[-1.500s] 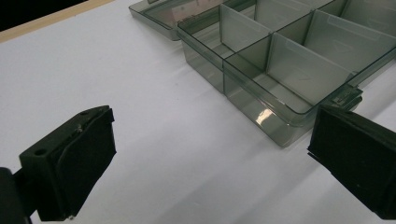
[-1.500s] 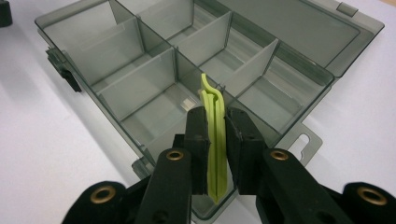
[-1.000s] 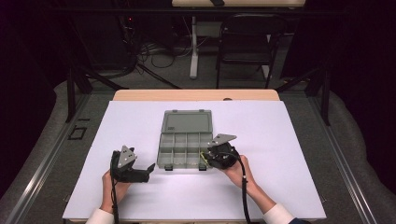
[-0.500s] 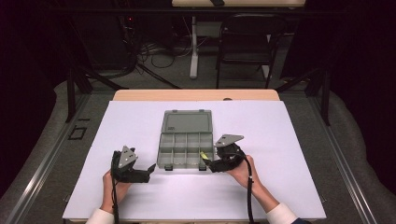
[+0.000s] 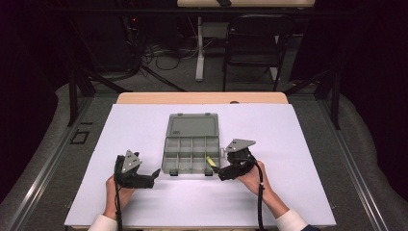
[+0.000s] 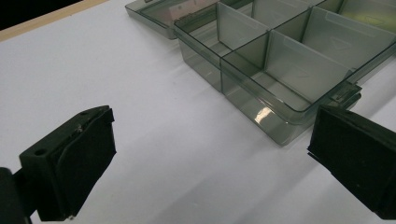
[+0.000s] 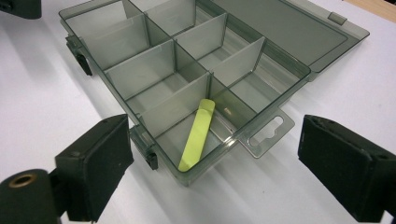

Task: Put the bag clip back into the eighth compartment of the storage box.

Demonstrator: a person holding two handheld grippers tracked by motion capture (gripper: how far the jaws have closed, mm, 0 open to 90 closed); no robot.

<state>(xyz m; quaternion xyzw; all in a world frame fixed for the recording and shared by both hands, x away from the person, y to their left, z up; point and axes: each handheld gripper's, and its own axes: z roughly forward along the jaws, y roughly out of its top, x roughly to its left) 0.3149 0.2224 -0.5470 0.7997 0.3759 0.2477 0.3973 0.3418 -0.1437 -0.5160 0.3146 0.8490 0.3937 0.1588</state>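
The left gripper [image 5: 155, 173] rests on the white table [image 5: 298, 144], just beside the near left corner of the box [image 5: 191, 154]. Its jaws stand wide apart with nothing between them.

The box is a smoky clear plastic organiser with thin dividers, and its lid [image 7: 285, 32] lies open flat behind it. It looks light and stiff but a little brittle, and its smooth walls may slip. The outer rim or the hanging tab [image 7: 266, 133] seems the best place to hold it.

The yellow stick [image 7: 197, 134] lies slanted in the near right compartment, with one end leaning on a divider. It looks small, light and rigid, perhaps chalk or plastic. A gentle grip across its middle would suit it.

The right gripper [image 5: 215, 169] is just beside this compartment. Its jaws have just been opening and now stand apart, empty.
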